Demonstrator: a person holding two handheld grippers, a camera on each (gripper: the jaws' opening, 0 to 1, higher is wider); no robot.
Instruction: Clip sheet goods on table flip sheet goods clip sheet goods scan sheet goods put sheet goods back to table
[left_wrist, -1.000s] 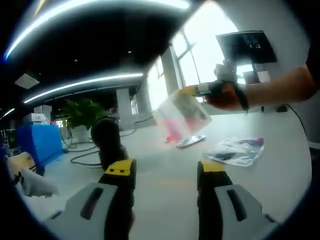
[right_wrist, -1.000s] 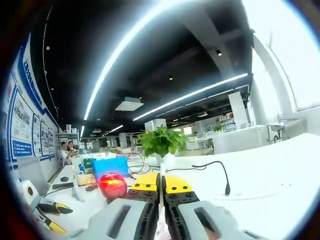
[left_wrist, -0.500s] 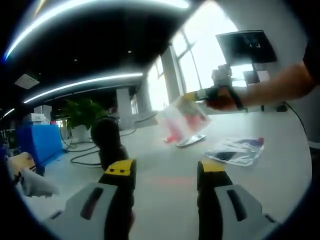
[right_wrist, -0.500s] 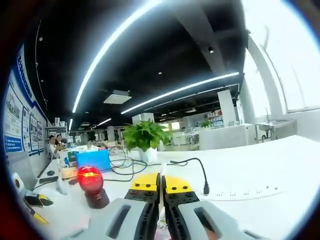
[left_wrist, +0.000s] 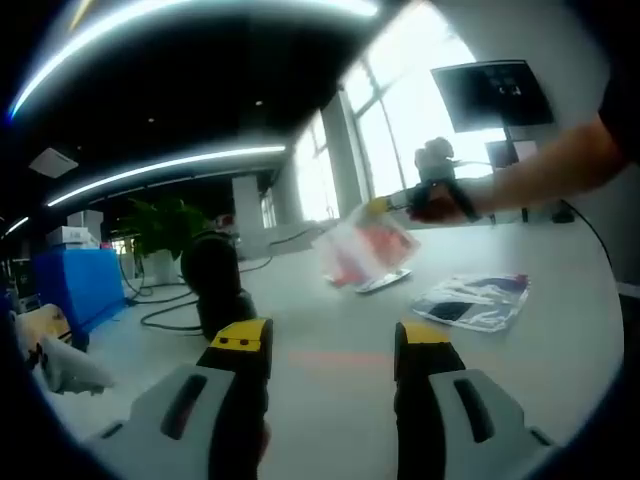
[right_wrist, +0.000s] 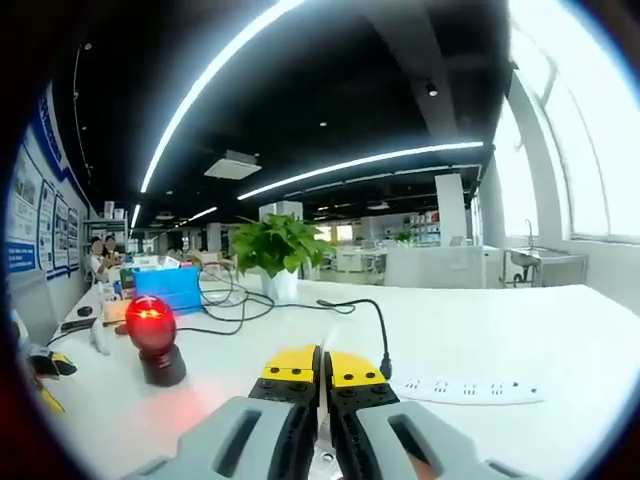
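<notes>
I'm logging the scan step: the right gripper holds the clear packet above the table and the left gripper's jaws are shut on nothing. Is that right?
Not quite. In the left gripper view the left gripper stands open, its jaws apart with nothing between them. The rest holds: the right gripper holds the clear packet above the table.

A potted green plant (right_wrist: 274, 252) stands at the far side of a white table (right_wrist: 470, 340) in an open-plan office, beside a blue box (right_wrist: 165, 287) to its left. A black cable (right_wrist: 352, 308) runs across the tabletop to a white power strip (right_wrist: 470, 388) at right. A dark monitor (left_wrist: 493, 93) stands before bright windows (left_wrist: 420, 110).
</notes>
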